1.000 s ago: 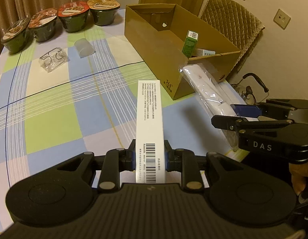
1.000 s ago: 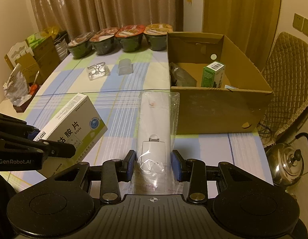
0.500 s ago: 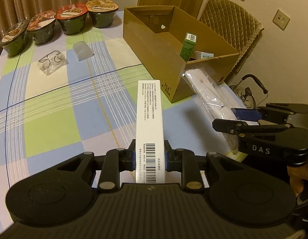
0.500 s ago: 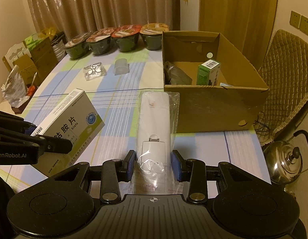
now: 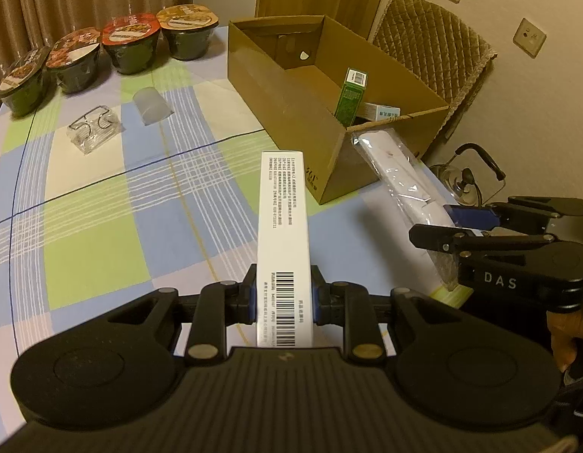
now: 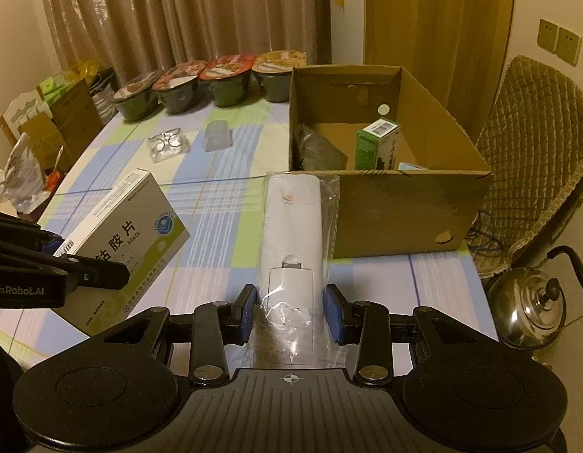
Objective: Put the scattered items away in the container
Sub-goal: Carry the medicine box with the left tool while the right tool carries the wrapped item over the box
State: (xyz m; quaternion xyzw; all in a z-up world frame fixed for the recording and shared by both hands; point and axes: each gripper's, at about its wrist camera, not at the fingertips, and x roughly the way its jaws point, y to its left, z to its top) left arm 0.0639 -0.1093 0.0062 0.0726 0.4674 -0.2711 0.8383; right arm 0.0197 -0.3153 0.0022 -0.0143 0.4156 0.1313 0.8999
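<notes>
My left gripper [image 5: 283, 298] is shut on a white medicine box [image 5: 283, 226] with a barcode, held above the checked tablecloth short of the open cardboard box [image 5: 291, 87]. The same medicine box [image 6: 121, 234] shows at the left of the right wrist view. My right gripper [image 6: 291, 307] is shut on a white remote in a clear plastic bag [image 6: 293, 234], its far end near the cardboard box's [image 6: 404, 211] front wall. Inside the carton stand a green box [image 6: 374, 143] and a dark bag [image 6: 317, 149]. A clear plastic packet [image 5: 95, 134] and a translucent cup [image 5: 151, 105] lie on the table.
Several sealed instant-noodle bowls [image 5: 129, 43] line the table's far edge. A padded chair [image 6: 536, 158] stands right of the carton, with a metal kettle [image 6: 533, 305] on the floor below. Boxes and bags [image 6: 46, 124] crowd the left side beyond the table.
Both grippers have lifted and drawn back a little with their loads, so the carton looks slightly farther away. Both grips are unchanged.
</notes>
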